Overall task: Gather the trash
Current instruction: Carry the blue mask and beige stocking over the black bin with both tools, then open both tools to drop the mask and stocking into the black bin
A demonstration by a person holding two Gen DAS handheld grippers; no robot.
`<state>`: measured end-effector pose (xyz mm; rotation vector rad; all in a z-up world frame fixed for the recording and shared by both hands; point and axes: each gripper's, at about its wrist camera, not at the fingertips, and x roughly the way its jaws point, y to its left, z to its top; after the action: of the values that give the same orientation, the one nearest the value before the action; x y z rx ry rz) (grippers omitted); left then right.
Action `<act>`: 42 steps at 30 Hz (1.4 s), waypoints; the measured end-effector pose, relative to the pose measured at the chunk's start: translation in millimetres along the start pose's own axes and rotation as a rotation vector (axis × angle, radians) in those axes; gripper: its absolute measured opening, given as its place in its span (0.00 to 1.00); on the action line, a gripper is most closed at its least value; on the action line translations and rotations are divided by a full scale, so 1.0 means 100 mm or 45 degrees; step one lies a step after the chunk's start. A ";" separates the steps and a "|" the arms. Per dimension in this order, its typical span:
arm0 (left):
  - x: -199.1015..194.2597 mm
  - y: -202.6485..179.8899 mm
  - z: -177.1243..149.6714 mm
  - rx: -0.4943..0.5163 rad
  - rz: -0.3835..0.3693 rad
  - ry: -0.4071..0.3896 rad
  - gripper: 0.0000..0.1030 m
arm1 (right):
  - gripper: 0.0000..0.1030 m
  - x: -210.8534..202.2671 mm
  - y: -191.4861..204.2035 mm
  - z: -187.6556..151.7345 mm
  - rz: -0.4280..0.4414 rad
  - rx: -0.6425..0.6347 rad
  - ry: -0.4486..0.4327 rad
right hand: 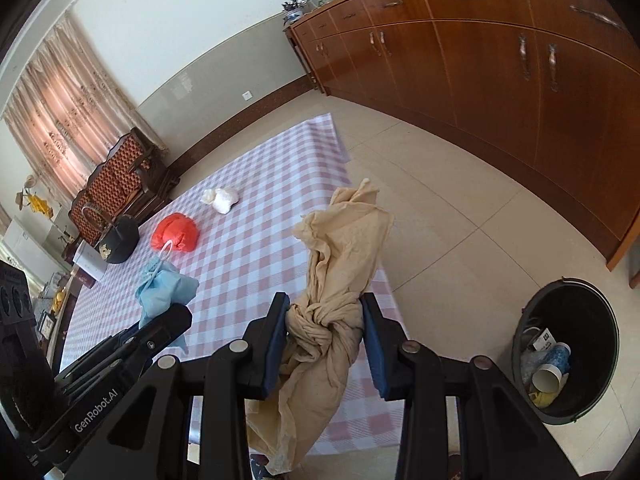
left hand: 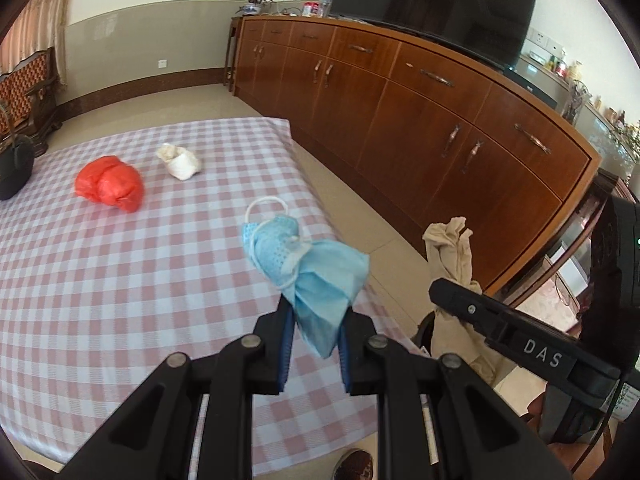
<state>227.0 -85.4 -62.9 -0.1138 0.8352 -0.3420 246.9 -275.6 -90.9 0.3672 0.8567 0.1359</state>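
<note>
- Two tools are loaded: your left tool (left hand: pixel 316 332) is clamped on the crumpled blue face mask (left hand: pixel 310 268), your right tool (right hand: pixel 325 340) on the knotted beige cloth (right hand: pixel 340 280), its long axis running upright between the pads.
- The black trash bin (right hand: pixel 568 352) stands on the floor, off the desk (right hand: pixel 256 248) edge, to the right of your right tool and lower than it.
- Your right hand is the nearer one to the bin; the left tool sits further left, over the desk, so judge that the cloth goes in first.
- Still lying on the desk, well apart from both tools: a red plastic bag (left hand: pixel 110 184) and a white wad (left hand: pixel 180 162).
</note>
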 end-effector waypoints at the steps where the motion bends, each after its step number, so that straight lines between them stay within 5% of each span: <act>1: 0.03 -0.10 0.00 0.016 -0.018 0.008 0.20 | 0.37 -0.06 -0.10 -0.01 -0.015 0.019 -0.009; 18: 0.93 -1.80 -0.31 0.248 -0.325 0.282 0.20 | 0.37 -0.78 -2.06 -0.26 -0.344 0.362 -0.083; 30: 1.70 -2.32 -0.72 0.291 -0.294 0.489 0.20 | 0.37 -0.35 -3.19 -0.47 -0.492 0.469 0.149; 37: 1.96 -2.42 -0.83 0.287 -0.262 0.566 0.22 | 0.38 -0.02 -3.42 -0.52 -0.552 0.487 0.273; 41: 2.07 -2.43 -0.86 0.296 -0.259 0.596 0.31 | 0.41 0.02 -3.51 -0.56 -0.577 0.514 0.292; 42: 2.09 -2.43 -0.86 0.294 -0.253 0.603 0.41 | 0.41 0.01 -3.52 -0.56 -0.590 0.519 0.290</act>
<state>231.3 -381.7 -211.8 0.1061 1.2484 -0.6655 195.1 -587.4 -255.1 0.5288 1.1759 -0.4405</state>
